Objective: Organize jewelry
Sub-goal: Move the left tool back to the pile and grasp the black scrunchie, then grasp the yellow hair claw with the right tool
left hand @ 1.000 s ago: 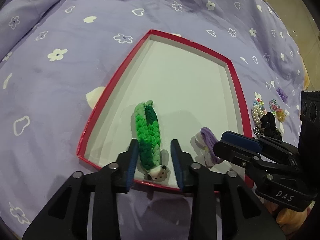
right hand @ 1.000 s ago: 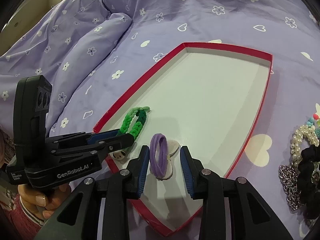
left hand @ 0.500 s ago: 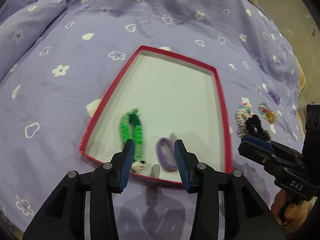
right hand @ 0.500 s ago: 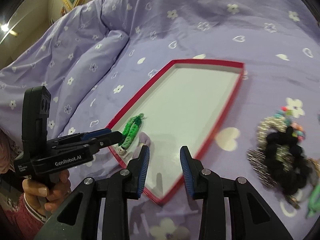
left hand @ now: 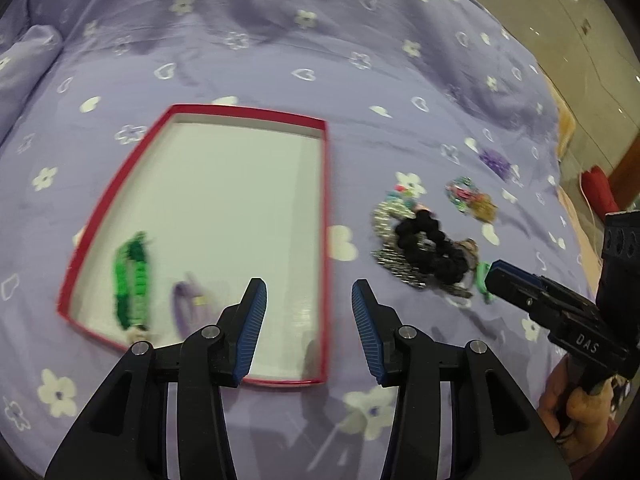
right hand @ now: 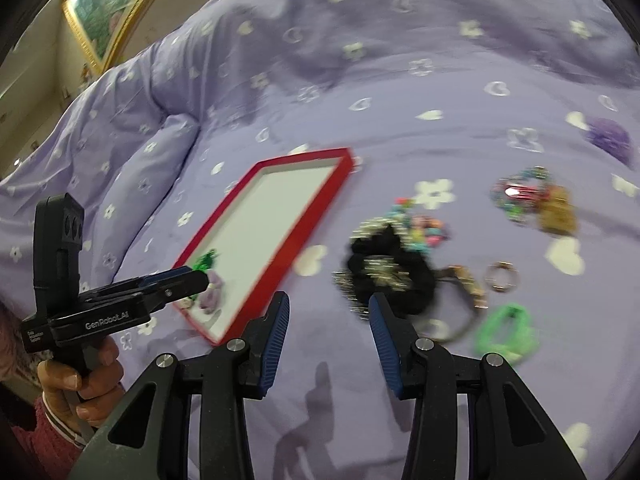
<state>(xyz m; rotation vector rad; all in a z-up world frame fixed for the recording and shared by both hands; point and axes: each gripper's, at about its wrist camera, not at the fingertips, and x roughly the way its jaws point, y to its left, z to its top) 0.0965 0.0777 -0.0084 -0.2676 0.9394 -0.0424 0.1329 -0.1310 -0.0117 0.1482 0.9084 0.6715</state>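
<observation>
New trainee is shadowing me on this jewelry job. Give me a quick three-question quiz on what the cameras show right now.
1. True or false: the green braided bracelet lies inside the red tray.
2. Which piece lies in the tray beside the green bracelet? A) black scrunchie B) purple hair tie C) pearl bracelet
3. What is held between the pads of the left gripper and the right gripper?

Key:
1. True.
2. B, the purple hair tie; the black scrunchie sits in the pile on the purple bedspread.
3. Nothing; both have just been opening and stand empty.
</observation>
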